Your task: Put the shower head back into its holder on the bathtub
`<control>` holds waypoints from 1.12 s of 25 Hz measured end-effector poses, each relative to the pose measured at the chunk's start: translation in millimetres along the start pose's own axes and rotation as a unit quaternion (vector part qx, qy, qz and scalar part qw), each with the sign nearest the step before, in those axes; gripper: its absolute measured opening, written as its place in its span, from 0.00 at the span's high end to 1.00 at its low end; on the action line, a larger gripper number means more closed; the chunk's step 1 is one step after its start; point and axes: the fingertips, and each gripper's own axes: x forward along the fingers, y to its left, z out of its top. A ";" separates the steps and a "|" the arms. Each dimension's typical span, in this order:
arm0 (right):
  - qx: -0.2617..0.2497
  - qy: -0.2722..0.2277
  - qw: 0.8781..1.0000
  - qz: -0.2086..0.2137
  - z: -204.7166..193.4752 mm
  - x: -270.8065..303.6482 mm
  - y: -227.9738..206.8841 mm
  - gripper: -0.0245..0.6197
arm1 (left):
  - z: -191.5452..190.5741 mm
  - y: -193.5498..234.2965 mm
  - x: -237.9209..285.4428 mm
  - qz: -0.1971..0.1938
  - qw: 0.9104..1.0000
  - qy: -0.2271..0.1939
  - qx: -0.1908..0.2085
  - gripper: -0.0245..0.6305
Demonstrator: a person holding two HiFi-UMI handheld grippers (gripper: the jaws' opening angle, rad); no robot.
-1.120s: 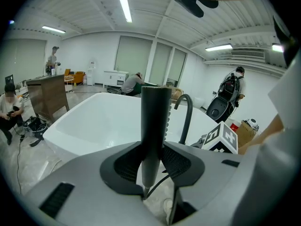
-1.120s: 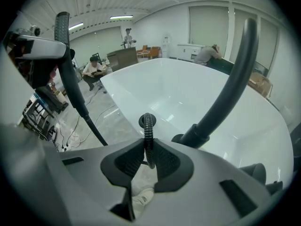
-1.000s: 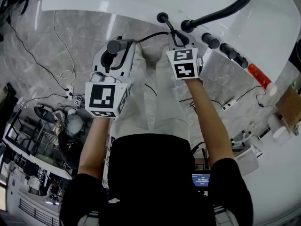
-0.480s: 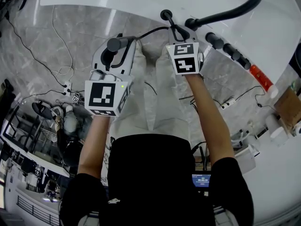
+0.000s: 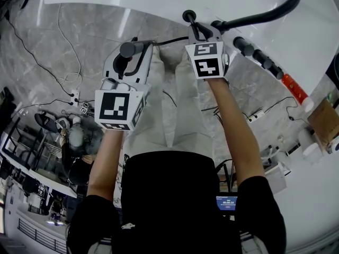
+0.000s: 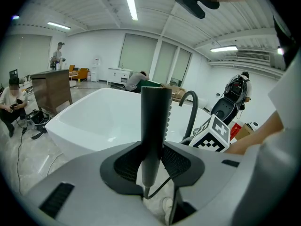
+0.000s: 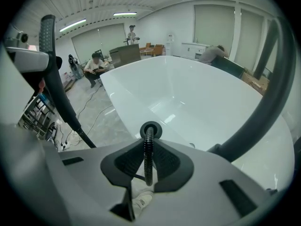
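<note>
The dark grey shower head (image 5: 127, 51) stands upright between the jaws of my left gripper (image 5: 130, 56), which is shut on its handle (image 6: 154, 126). Its black hose (image 5: 169, 38) runs across to my right gripper (image 5: 199, 34). That gripper is shut on the ribbed hose (image 7: 148, 157) just short of the round black holder (image 7: 150, 129) on the white bathtub's rim (image 5: 159, 9). In the right gripper view the shower head (image 7: 47, 32) shows at the upper left, apart from the holder (image 5: 187, 17). My left gripper (image 6: 151, 161) is well left of the tub's fittings.
A black curved faucet spout (image 5: 259, 15) and a row of black knobs (image 5: 257, 54) sit on the rim right of the holder. Cables (image 5: 63, 83) lie on the marble floor at the left. Boxes and bottles (image 5: 318, 126) stand at the right. People (image 7: 94, 65) are far across the room.
My right gripper has edged a little toward the tub rim and the holder with the hose in it. The left gripper and shower head have stayed put.
</note>
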 end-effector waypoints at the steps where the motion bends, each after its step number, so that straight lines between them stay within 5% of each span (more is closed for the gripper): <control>1: 0.000 -0.001 1.000 0.000 1.9 0.2 0.1 0.86 | 0.3 0.6 0.1 0.000 1.000 0.000 -0.001 0.74; 28: -0.018 -0.036 0.999 -0.002 37.9 28.6 1.3 0.88 | 0.1 22.0 7.6 0.014 1.000 -0.003 -0.013 0.74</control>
